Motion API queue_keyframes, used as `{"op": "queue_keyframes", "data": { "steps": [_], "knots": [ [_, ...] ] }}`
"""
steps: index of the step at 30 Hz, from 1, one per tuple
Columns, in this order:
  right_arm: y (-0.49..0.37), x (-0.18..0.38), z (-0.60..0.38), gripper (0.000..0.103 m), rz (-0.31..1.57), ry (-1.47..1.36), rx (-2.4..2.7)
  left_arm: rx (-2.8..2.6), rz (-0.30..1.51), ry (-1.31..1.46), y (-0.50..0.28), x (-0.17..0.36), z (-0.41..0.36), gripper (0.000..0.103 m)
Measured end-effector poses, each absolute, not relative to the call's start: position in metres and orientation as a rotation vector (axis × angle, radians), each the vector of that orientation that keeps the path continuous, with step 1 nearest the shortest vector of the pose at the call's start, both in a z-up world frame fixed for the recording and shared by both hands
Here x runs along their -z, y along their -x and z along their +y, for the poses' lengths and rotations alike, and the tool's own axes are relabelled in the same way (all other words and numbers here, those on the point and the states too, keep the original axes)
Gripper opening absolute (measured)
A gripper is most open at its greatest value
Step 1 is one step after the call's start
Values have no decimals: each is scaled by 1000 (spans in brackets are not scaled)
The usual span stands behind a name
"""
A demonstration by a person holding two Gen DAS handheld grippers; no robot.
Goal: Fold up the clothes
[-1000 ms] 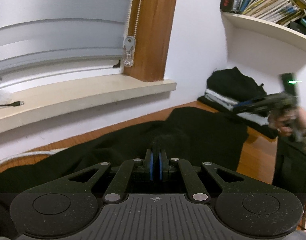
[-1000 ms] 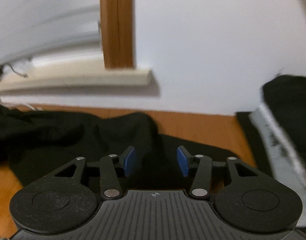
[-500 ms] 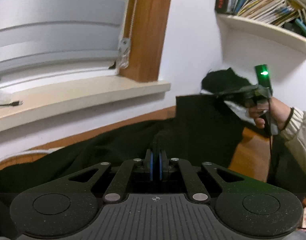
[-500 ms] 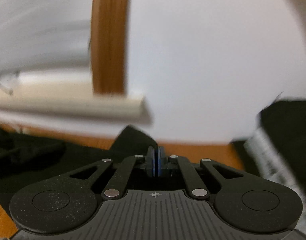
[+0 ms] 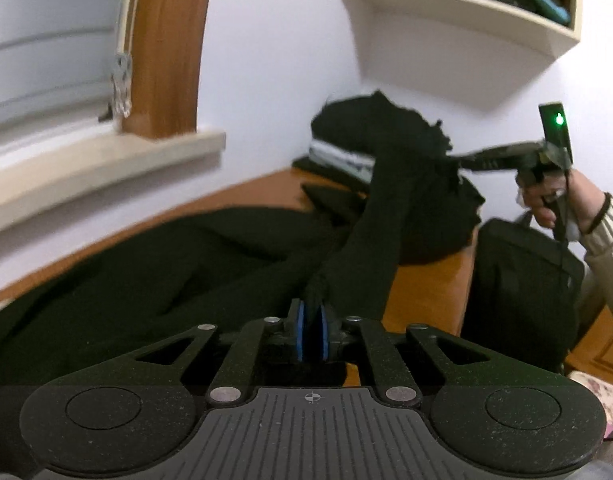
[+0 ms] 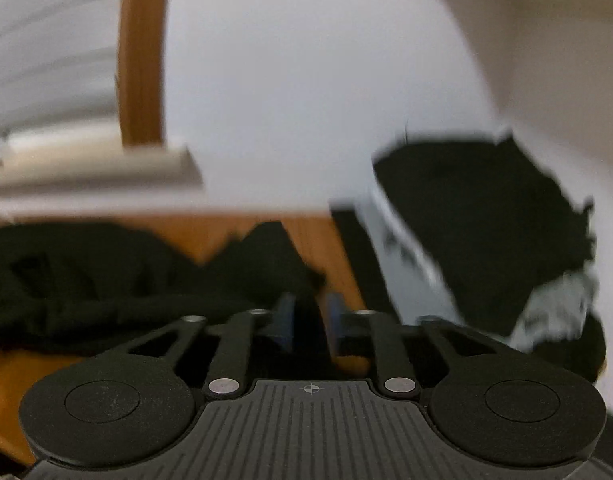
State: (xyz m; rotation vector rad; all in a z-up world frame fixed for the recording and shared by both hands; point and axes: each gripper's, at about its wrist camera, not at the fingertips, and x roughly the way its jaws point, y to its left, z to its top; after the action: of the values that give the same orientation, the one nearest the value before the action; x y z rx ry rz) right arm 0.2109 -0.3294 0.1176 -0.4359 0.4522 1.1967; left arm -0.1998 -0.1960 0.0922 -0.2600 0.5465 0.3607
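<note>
Black garment (image 5: 378,240) stretches between both grippers: left gripper (image 5: 311,334) and right gripper (image 6: 310,320) jaws each pinch its cloth.

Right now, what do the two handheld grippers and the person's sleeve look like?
Both are matte black: a ribbed base plate with a small crosshair mark, round discs either side, silver rivets on slotted linkage arms, blue pads on the fingers. This holds for the left gripper and right gripper. Seen from the left, the right gripper's handle carries a black block with a green light. The sleeve is pale, striped, dark-cuffed.
</note>
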Motion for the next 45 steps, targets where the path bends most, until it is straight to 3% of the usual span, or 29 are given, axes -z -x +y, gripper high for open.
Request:
{"op": "queue_keyframes", "data": {
  "steps": [4,5,7,12,22,23,25,26,36,38,40,42,45],
  "knots": [
    [-214,-121,-325,35,443,362,-1188,-389,531,281,211,-97,-188,11],
    [-214,-125,-321,38,433,338,-1189,-403,525,282,215,-100,-187,19],
    [-212,-132,-313,44,416,304,-1201,-435,517,282,223,-102,-178,26],
    [-194,-129,-260,46,443,343,-1277,-522,529,299,236,-97,-149,26],
    [-158,-62,-143,54,654,633,-1225,-628,544,324,258,-80,-108,26],
    [-159,-63,-140,50,645,644,-1220,-632,540,328,260,-80,-105,26],
    [-160,-64,-136,17,626,667,-1210,-641,534,336,266,-78,-99,26],
    [-161,-66,-133,7,614,674,-1204,-645,528,341,269,-78,-96,26],
    [-207,-209,-133,6,186,294,-1068,-732,472,372,296,-89,-62,26],
    [-216,-217,-121,9,168,265,-1029,-763,461,383,305,-92,-57,26],
    [-225,-204,-103,17,274,316,-1004,-791,447,396,315,-96,-54,26],
    [-228,-178,-97,42,369,356,-1017,-816,435,401,327,-99,-53,26],
    [-216,-133,-101,46,432,406,-1093,-859,428,408,346,-105,-52,26]
  ]
}}
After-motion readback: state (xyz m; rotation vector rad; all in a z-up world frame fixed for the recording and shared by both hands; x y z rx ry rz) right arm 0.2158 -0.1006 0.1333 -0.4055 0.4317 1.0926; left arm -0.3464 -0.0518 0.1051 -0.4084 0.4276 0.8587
